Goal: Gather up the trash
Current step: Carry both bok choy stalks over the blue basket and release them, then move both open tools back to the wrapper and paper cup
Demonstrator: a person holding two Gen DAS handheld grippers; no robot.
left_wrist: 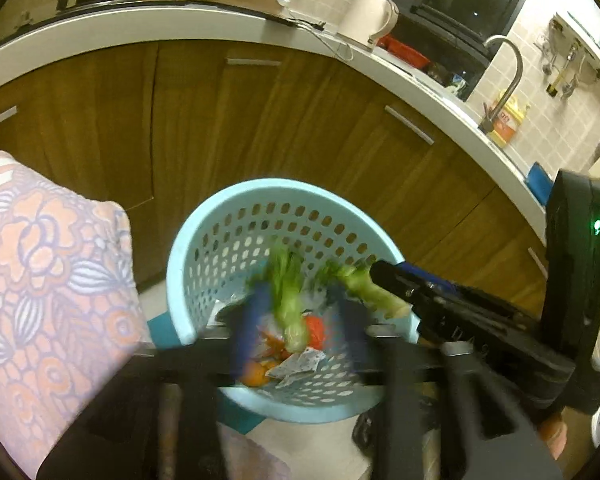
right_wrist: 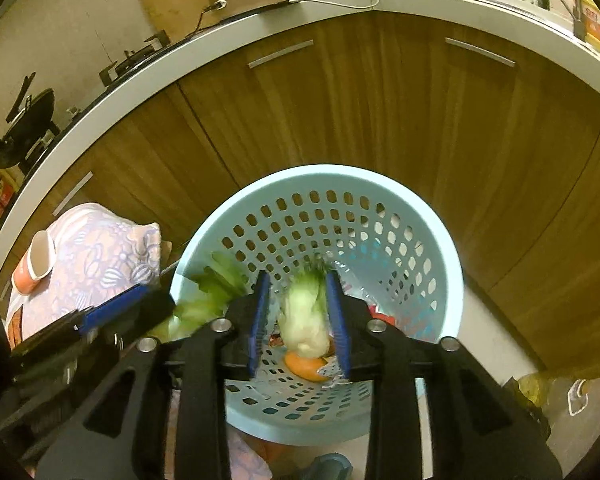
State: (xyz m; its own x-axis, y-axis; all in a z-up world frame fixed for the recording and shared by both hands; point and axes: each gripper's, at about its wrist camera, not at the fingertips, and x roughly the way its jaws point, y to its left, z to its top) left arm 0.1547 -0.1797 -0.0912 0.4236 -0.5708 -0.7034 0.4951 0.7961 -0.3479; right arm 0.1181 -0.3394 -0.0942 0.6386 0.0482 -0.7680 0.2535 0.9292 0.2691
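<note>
Here, both tongs hang above the pale blue basket. The left tongs are spread wide around one blurred green stalk; the right tongs flank another stalk, contact unclear. Beyond stand brown cabinets.

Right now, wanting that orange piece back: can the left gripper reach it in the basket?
Probably yes: the left gripper is over the open basket; only the green stalk between its fingers intervenes above the orange piece.

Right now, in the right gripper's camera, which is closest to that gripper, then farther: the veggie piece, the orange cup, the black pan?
1. Veggie piece: between the right gripper fingers, over the basket.
2. Orange cup: left, on the flowered cloth.
3. Black pan: far left, up on the stove.
</note>
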